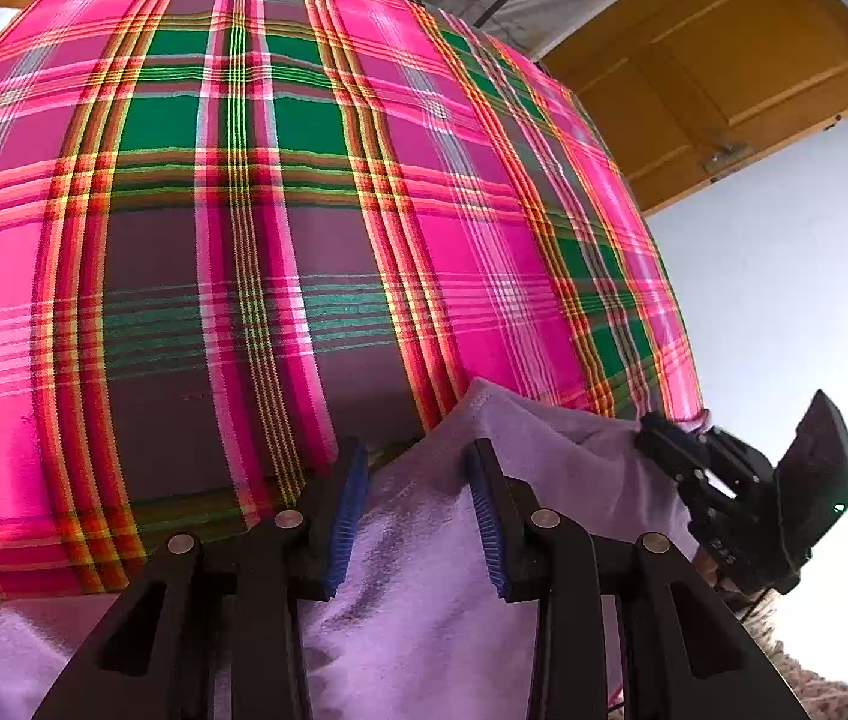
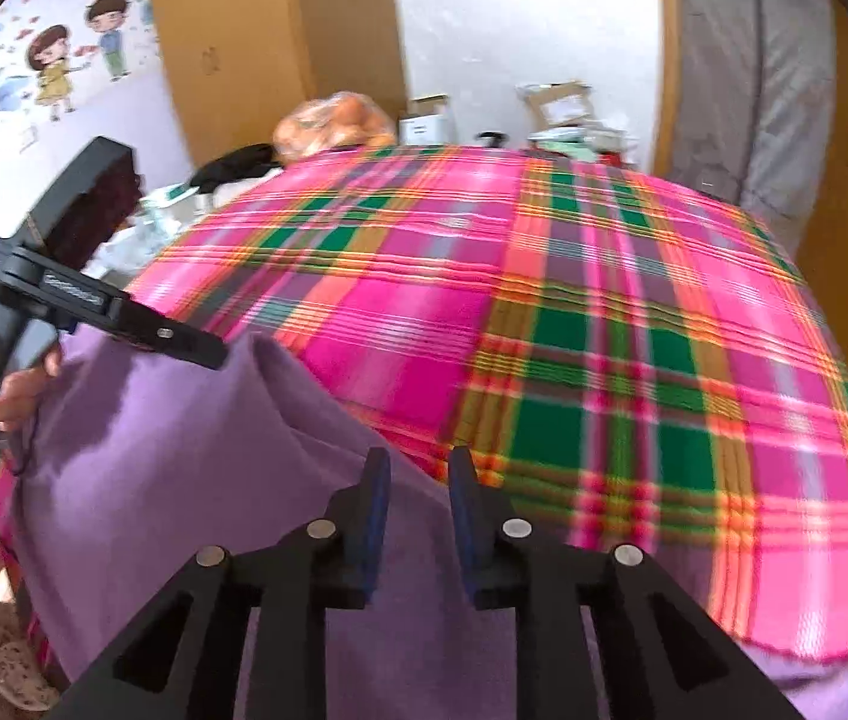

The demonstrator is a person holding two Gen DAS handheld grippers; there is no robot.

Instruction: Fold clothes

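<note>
Lying bunched along the near edge of the pink-and-green plaid-covered worktop (image 1: 280, 192), the soft lilac fleece garment (image 1: 424, 588) passes between the left gripper (image 1: 418, 510) jaws, parted and unclenched, while the right gripper (image 2: 419, 516) jaws hover released over its edge.

Left gripper (image 1: 418, 480) parted over purple garment (image 1: 424, 600), plaid cloth (image 1: 244, 180) beyond

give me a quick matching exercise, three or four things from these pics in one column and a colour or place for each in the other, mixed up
Things:
1. garment
2. bed cover
3. door
4. wall sticker

Matches:
A. brown wood
B. cartoon children, upper left in the right wrist view
C. plain purple, between both grippers' fingers
D. pink and green plaid

Pairs: 1-C, 2-D, 3-A, 4-B
</note>
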